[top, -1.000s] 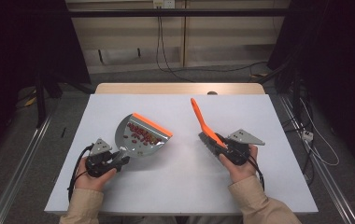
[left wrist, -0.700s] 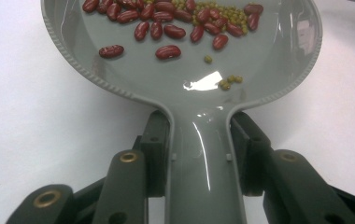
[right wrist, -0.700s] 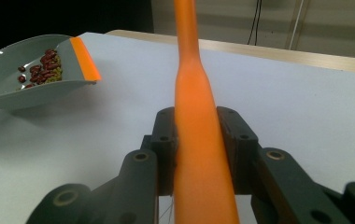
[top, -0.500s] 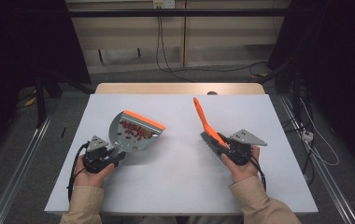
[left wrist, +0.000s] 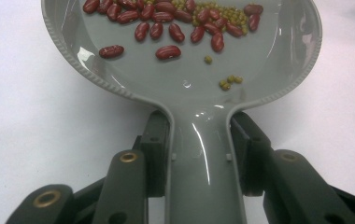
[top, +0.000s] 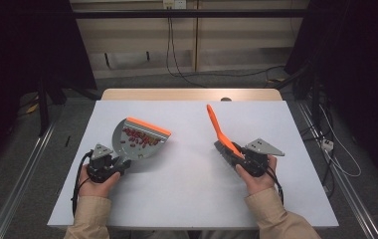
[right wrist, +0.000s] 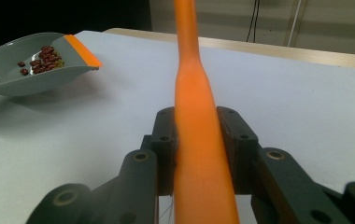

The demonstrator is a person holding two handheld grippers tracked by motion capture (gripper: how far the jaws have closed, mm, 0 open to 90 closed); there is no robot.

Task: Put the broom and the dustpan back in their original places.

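A grey dustpan (top: 127, 149) with an orange front lip is lifted at the left of the white table (top: 187, 199). It holds red beans (top: 136, 137) and small green beans (left wrist: 229, 81). My left gripper (top: 120, 167) is shut on the pan's handle; its pads (left wrist: 157, 140) press both sides of the dustpan (left wrist: 189, 93) neck. My right gripper (top: 234, 157) is shut on the handle of an orange tool (top: 217, 127), which slants up and away to the left. In the right gripper view the orange tool (right wrist: 192, 84) rises between the pads (right wrist: 234, 140), and the dustpan (right wrist: 26, 74) is at the far left.
The table's wooden far edge (top: 192, 94) runs along the back. Black cables (top: 177, 59) lie on the floor beyond it, and metal rails (top: 23, 179) flank both sides. A person's sleeved forearms (top: 90, 219) come in from the bottom.
The left gripper has carried the dustpan a little to the left. The right gripper and the orange tool have hardly shifted.
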